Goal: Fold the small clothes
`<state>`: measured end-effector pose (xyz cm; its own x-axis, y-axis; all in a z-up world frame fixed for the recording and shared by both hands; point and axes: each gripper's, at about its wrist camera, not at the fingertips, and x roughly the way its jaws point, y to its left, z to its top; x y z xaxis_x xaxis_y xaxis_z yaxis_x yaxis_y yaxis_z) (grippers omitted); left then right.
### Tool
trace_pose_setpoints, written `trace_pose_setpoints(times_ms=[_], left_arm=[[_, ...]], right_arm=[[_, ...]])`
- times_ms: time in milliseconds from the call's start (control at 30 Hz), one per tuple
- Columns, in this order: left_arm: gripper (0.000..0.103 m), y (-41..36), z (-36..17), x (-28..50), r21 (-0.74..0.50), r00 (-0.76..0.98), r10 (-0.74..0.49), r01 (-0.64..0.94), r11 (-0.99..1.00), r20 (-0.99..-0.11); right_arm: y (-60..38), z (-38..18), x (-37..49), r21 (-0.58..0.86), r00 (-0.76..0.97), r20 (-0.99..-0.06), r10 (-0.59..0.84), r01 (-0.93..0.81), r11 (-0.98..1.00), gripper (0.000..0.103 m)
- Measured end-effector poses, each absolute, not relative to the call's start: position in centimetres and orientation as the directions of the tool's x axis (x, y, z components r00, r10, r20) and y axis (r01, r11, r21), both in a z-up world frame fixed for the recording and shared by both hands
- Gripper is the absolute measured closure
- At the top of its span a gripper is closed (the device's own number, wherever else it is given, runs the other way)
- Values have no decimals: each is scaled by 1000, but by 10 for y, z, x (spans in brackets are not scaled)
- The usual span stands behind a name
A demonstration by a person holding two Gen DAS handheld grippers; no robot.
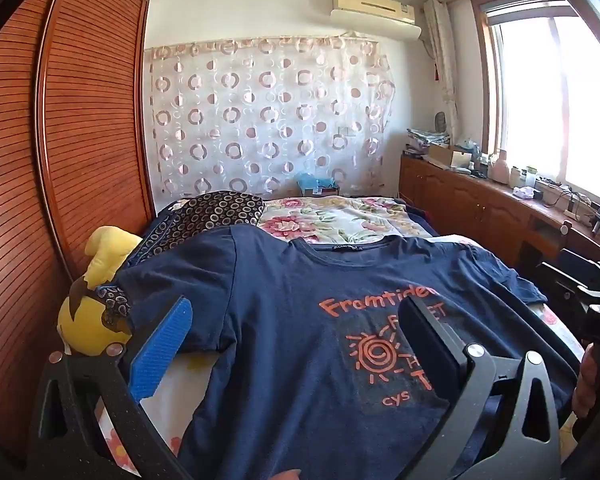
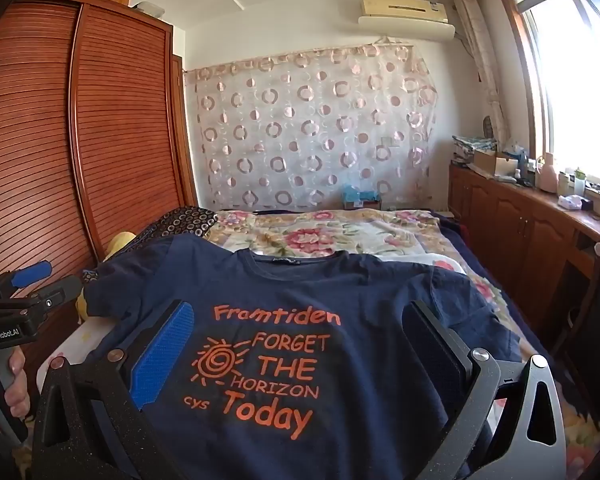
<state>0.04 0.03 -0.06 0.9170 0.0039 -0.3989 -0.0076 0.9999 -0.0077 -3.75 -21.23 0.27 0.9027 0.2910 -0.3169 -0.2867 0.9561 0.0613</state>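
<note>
A navy T-shirt (image 1: pixel 284 312) with orange print lies spread flat, front up, on the bed, collar toward the far wall; it also shows in the right wrist view (image 2: pixel 372 304). My left gripper (image 1: pixel 296 320) is open, held above the shirt's left half, with nothing between its fingers. My right gripper (image 2: pixel 298 320) is open above the shirt's printed middle, also empty. The left gripper's body shows at the left edge of the right wrist view (image 2: pixel 32 296), and the right gripper's body at the right edge of the left wrist view (image 1: pixel 592 304).
A yellow plush toy (image 1: pixel 96 312) and a dark patterned cloth (image 1: pixel 208 216) lie at the shirt's left, against a wooden wardrobe (image 1: pixel 80 140). A floral bedspread (image 1: pixel 340 216) covers the bed beyond. A cluttered wooden cabinet (image 1: pixel 480 196) runs along the window on the right.
</note>
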Motion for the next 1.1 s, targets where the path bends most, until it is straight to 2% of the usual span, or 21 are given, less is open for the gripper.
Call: trace_pose_setpoints(times_ms=[1100], left_arm=[[0, 4, 7, -7, 11, 922, 5, -1, 1000, -388]], right_arm=[[-212, 1, -40, 64, 908, -302, 290, -284, 957, 0]])
